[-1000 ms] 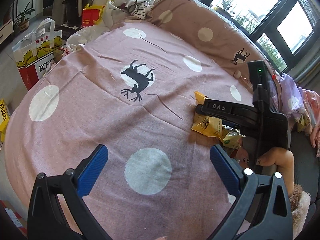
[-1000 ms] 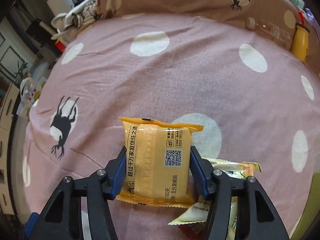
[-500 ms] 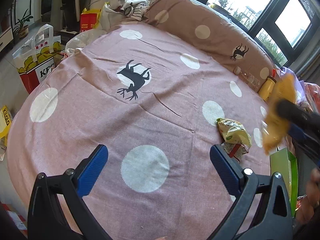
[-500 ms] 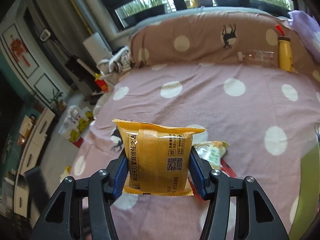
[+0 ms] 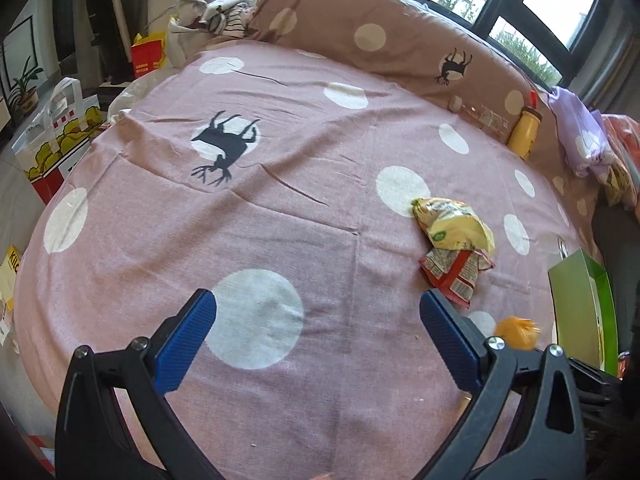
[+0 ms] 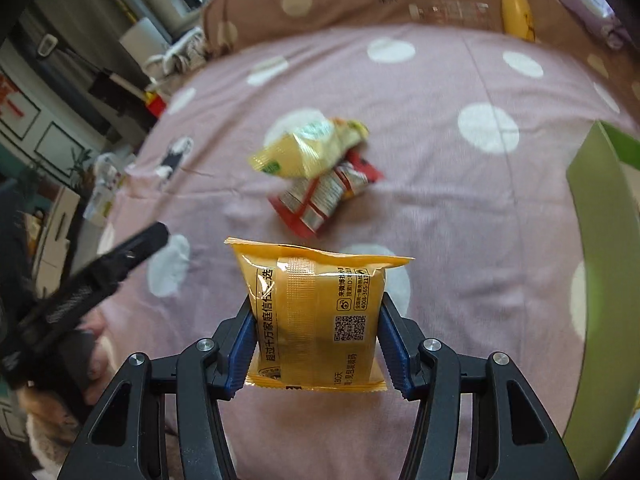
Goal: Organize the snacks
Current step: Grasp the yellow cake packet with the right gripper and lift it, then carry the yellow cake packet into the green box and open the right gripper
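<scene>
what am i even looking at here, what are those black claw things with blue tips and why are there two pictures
There is no robot here: a person holds a hand-held gripper in each hand, and each one carries a wide-angle camera looking out along its two blue-padded fingers. So each picture is one gripper's own view.

In the left view, the left gripper stands open and empty above a pink spotted bedspread. On the spread lie a pale yellow snack bag resting on a red packet, with a green box at the right edge.

In the right view, the right gripper is shut on an orange snack packet, held above the bed. The same two snacks lie beyond it.
</scene>
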`<state>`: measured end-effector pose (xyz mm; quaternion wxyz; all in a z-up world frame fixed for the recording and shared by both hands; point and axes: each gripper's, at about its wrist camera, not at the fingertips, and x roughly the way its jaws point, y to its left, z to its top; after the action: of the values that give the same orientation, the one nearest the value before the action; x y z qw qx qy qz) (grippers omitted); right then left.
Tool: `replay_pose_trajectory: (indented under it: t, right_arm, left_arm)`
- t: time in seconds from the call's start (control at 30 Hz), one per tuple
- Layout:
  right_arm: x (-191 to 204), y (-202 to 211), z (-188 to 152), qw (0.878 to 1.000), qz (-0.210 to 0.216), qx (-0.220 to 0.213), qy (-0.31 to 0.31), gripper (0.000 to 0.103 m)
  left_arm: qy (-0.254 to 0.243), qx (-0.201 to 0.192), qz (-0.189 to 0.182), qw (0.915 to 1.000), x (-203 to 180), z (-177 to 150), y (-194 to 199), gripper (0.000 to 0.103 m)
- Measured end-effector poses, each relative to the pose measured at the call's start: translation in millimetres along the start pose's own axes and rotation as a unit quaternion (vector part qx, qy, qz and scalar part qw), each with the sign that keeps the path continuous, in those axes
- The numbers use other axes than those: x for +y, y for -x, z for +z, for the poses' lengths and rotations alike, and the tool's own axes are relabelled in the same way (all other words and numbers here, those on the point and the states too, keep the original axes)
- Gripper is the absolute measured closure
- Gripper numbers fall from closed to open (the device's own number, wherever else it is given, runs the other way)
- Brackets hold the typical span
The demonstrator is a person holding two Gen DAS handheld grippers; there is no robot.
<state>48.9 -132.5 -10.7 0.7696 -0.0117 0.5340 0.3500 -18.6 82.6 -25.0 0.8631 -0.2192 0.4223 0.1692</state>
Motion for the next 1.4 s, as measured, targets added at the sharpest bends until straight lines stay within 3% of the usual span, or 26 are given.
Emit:
replay_pose_trajectory:
  t: [0.1,0.23,0.43,0.6,0.67,0.73,0.93,1.13,1.27,1.4]
  right_arm:
    - [-6,-5,0,1.000,0.006,0.002,-0.023,0.045]
    - [-6,12,-1,0.999,0.016,-0.033,-0.020,0.026]
    - [-28,30,-2,0.994,0.063,-0.064,-0.060,0.026]
    - [-47,30,-4,0.987,0.103,-0.065,-0.104,0.026]
    - [-48,27,-5,0.986,0.111,-0.063,-0.107,0.028]
    - [-46,21,-5,0.986,0.115,-0.050,-0.106,0.038]
    - [-39,-5,-5,0.988,0.112,-0.006,-0.104,0.049]
    - [-34,-3,-5,0.991,0.092,-0.015,-0.101,0.049]
    - [-37,25,-3,0.990,0.079,-0.061,-0.095,0.049]
    - [-53,62,-3,0.986,0.060,-0.121,-0.098,0.049]
  left_arm:
    - [-0.012,0.004,0.000,0.9999,-7,-4,-3,0.001]
    - [-0.018,0.008,-0.004,0.9998,-14,-8,-3,0.001]
    - [-0.028,0.036,-0.081,0.9957,-32,-16,-3,0.003]
    - [-0.048,0.077,-0.134,0.9868,-54,-27,-9,0.017]
    - [-0.056,0.094,-0.152,0.9823,-61,-31,-13,0.030]
    - [-0.067,0.109,-0.164,0.9782,-71,-37,-17,0.037]
    - [-0.090,0.134,-0.183,0.9697,-93,-50,-30,0.061]
    - [-0.111,0.106,-0.183,0.9712,-101,-51,-23,0.063]
    - [-0.126,0.068,-0.194,0.9705,-114,-45,-10,0.064]
    - [-0.153,0.030,-0.219,0.9632,-142,-39,6,0.065]
